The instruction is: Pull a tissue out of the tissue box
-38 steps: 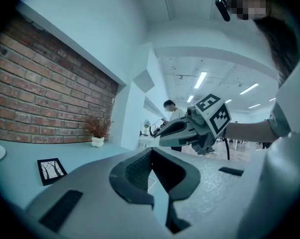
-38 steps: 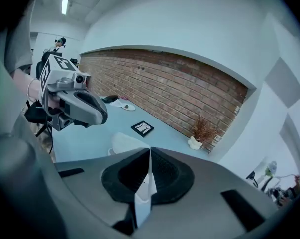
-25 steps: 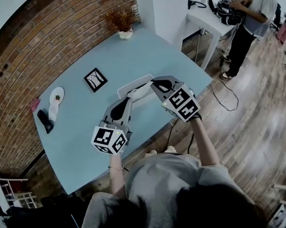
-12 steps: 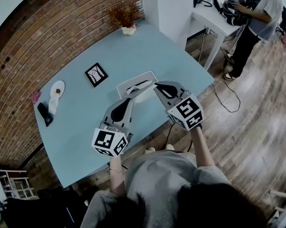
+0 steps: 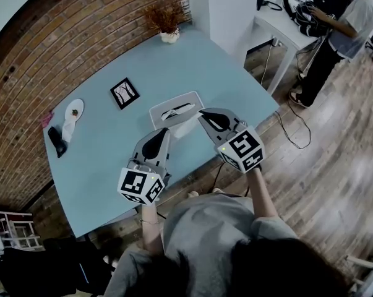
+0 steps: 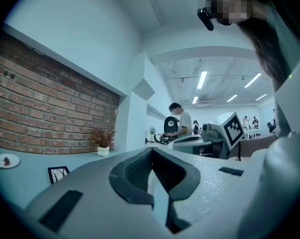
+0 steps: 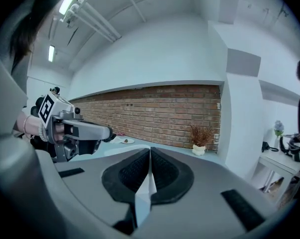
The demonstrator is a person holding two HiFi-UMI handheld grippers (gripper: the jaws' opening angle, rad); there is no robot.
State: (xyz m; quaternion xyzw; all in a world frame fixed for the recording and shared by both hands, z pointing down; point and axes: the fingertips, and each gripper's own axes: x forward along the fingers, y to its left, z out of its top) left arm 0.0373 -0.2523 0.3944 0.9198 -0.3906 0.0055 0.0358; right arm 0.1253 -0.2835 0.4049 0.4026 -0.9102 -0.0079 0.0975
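Note:
A flat white tissue box [image 5: 172,107] lies on the blue table [image 5: 112,147], with a dark slot in its top. Just in front of the box a white tissue [image 5: 185,129] hangs between the two gripper tips. My right gripper [image 5: 202,112] is at the box's near right corner. Its jaws are shut, with a white strip of tissue [image 7: 146,187] pinched between the pads. My left gripper [image 5: 164,132] is level at the tissue's left side. Its pads [image 6: 140,168] meet at the tip, and nothing shows clearly between them.
A small framed picture [image 5: 124,92] lies left of the box. A potted plant [image 5: 167,30] stands at the far corner. A plate [image 5: 73,110] and a black object [image 5: 56,142] sit at the left edge. A person [image 5: 341,30] stands at a white desk, far right.
Both grippers have drifted slightly toward the table's near edge, and the tissue has stayed with the right one. The jaws look the same.

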